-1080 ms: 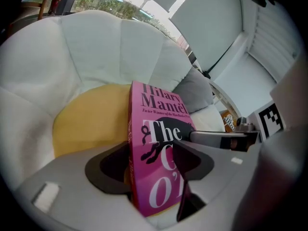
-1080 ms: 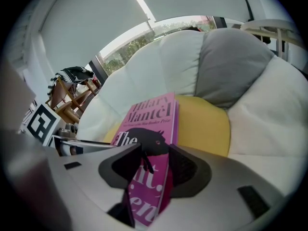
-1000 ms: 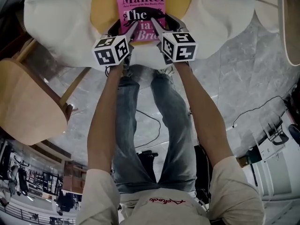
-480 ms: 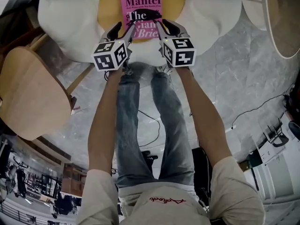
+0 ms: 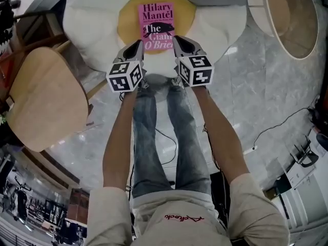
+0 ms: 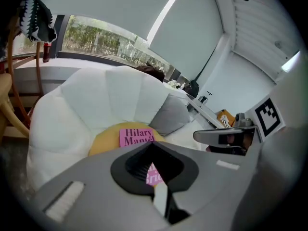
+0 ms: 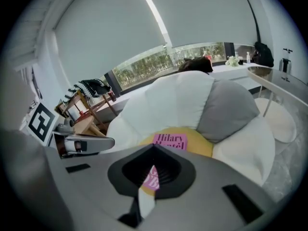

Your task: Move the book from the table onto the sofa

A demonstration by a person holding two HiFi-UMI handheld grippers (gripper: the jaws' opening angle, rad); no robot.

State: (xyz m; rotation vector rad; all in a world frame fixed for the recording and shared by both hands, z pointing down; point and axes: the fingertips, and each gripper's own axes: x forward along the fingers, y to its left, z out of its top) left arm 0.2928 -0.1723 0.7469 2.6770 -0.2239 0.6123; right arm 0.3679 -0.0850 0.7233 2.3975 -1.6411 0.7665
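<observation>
Pink book (image 5: 158,25) laid flat on yellow cushion (image 5: 129,20) of white sofa (image 5: 95,29), left tool (image 5: 137,45) and right tool (image 5: 176,40) side by side above its near edge, jaws just closed together, nothing between.

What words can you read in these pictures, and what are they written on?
"Hilary Mantel": on the pink book lying on the yellow cushion.
"The Giant O'Brie": lower on the same cover; the end of the last word is unclear.
Small line under the name: too small to read.
Red script on the person's shirt: too blurred to read.
</observation>
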